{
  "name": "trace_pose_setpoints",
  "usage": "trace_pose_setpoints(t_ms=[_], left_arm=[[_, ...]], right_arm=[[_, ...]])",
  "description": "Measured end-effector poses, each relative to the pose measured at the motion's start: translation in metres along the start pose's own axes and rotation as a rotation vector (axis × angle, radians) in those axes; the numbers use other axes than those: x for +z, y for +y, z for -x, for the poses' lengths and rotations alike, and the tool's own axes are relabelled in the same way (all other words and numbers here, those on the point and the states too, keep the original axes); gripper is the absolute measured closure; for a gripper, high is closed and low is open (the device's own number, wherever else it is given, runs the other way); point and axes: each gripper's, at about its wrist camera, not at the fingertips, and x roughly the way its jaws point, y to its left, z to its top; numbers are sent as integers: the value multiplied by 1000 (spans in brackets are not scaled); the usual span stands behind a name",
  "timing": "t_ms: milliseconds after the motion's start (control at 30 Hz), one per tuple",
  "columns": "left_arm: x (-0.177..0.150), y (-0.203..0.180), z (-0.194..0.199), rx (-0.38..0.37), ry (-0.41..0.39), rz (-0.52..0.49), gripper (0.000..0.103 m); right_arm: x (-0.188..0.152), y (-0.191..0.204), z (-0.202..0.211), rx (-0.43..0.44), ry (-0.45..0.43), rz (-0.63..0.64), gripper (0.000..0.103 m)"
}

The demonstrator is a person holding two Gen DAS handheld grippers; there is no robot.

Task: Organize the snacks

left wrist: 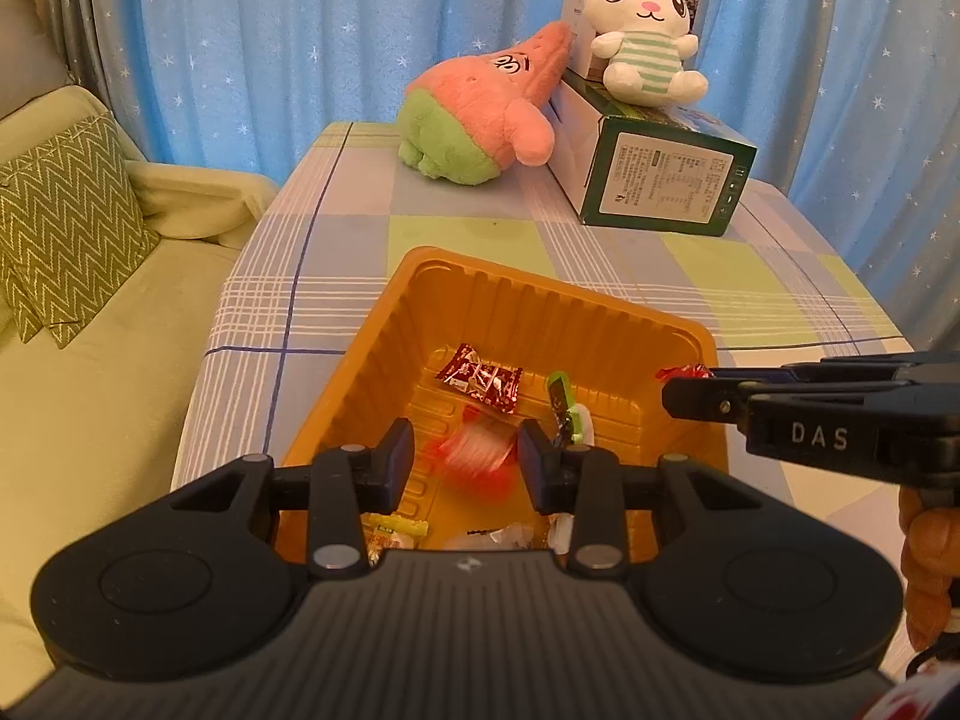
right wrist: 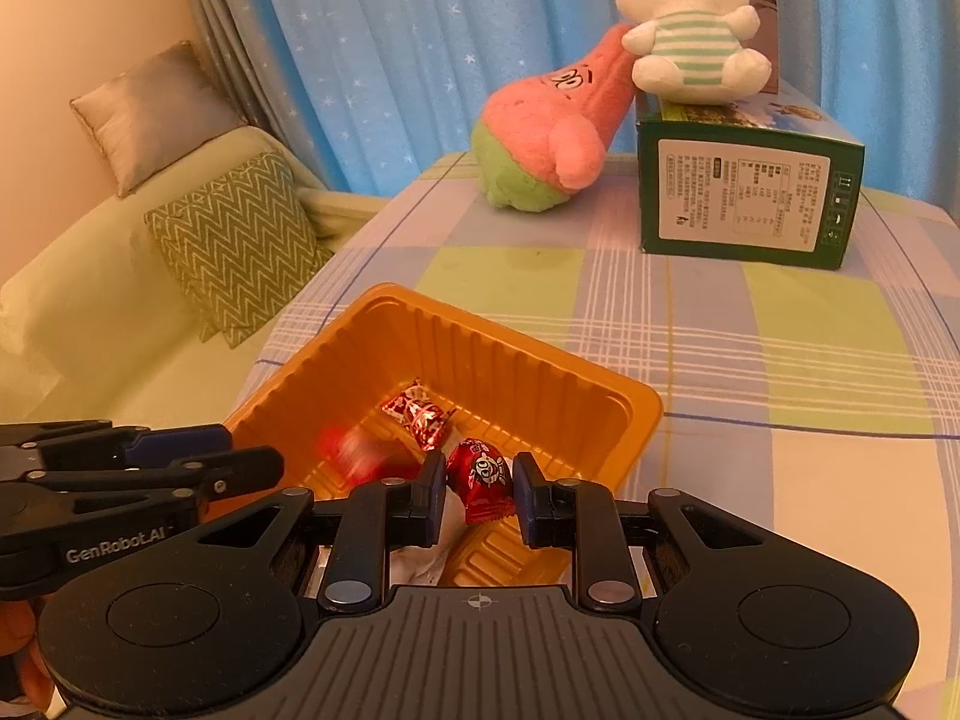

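Note:
An orange plastic tray (left wrist: pixel 540 288) (right wrist: pixel 480 324) sits on the checked tablecloth with several wrapped snacks in it. My left gripper (left wrist: pixel 465 450) hangs over the tray, open. A blurred red snack (left wrist: pixel 474 459) (right wrist: pixel 354 450) shows in the gap between its fingers, and the pads are not pressing on it. A red-and-white wrapper (left wrist: pixel 480 384) (right wrist: pixel 420 414), a green packet (left wrist: pixel 561 402) and a yellow one (left wrist: pixel 396 525) lie on the tray floor. My right gripper (right wrist: pixel 479 480) (left wrist: pixel 666 396) is over the tray's right rim, shut on a red candy (right wrist: pixel 483 477) (left wrist: pixel 684 372).
At the back of the table lie a pink star plush (left wrist: pixel 480 114) and a green carton (left wrist: pixel 660 180); a white rabbit plush (left wrist: pixel 645 30) sits on the carton. A sofa with a zigzag cushion (left wrist: pixel 66 222) stands left of the table edge. A hand (left wrist: pixel 927 570) holds the right gripper.

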Motion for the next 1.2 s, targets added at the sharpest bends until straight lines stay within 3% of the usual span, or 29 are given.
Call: trace_pose_setpoints(t_ms=[400,533,567,667,733,1200], left_arm=[[-1,-2,10,2,-16,-6,69],[-2,-1,13,6,-21,3,69],[-3,0,13,7,-20,5,69],[-6,1,15,13,-18,16,67],[-9,2,17,18,-16,21,66],[-25,-1,57,35,-50,64,30]], right_arm=[[6,0,3,-4,-14,-15,79],[8,1,-3,42,-5,-20,78],[8,0,-5,50,0,-32,77],[8,-3,-3,45,-12,-62,50],[6,-3,-1,33,-10,-61,50],[-6,7,35,25,-6,-89,50]])
